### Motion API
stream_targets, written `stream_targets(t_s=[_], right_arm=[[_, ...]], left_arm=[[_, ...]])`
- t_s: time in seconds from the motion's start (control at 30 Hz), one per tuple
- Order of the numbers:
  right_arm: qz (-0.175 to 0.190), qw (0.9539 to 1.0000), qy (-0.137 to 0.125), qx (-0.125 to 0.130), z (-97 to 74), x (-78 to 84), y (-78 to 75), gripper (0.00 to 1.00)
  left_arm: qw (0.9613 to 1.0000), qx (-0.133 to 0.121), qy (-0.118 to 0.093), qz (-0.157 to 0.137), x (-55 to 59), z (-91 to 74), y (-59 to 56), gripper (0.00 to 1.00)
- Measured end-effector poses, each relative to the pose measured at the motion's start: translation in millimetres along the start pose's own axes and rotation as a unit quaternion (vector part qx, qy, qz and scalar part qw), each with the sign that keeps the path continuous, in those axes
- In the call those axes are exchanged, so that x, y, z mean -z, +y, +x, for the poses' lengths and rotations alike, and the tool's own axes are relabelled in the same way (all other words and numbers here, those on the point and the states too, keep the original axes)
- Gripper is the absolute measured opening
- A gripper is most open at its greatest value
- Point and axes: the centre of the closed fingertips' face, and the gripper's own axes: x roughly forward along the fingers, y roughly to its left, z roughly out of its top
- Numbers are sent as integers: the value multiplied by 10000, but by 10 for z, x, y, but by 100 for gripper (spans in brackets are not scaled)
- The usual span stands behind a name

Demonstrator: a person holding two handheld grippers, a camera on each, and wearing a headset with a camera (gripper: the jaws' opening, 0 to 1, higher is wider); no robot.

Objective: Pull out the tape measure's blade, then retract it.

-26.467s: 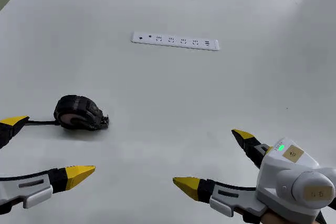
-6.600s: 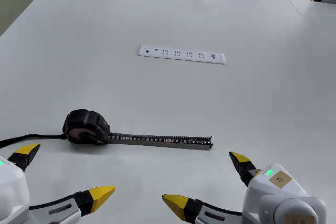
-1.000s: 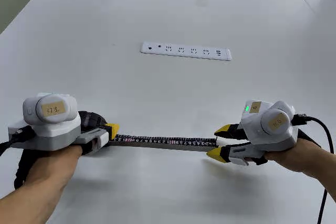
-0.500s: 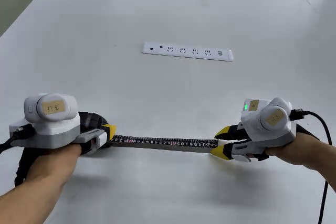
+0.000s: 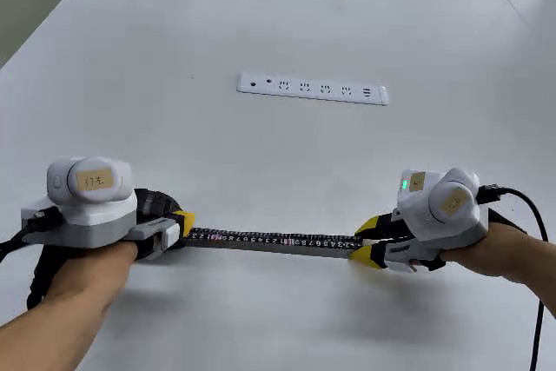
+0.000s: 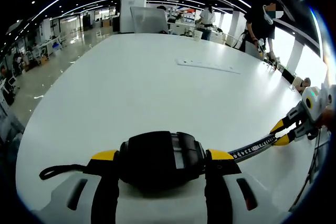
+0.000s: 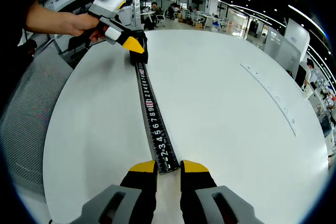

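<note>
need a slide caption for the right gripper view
Right gripper clamps the tip of the black numbered tape blade, stretched across the white table to the left gripper holding its black case.

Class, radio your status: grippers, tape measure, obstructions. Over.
Left gripper shut on tape measure case. Right gripper shut on blade tip, blade out. Power strip well apart.

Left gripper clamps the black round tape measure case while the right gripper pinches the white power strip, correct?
No. The right gripper pinches the end of the dark numbered blade, not the power strip, as the right gripper view shows. The left gripper does clamp the black case.
</note>
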Motion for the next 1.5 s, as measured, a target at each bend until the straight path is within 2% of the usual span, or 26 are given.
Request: stream_targets(t_s=[0.8,1.5], right_arm=[[-86,9999,70,14,-8,13,-7,9],[-109,9999,72,43,-12,14,-2,9]], left_arm=[[9999,-84,96,100,8,5,8,59],[9998,-115,97,162,7,-1,22,56]])
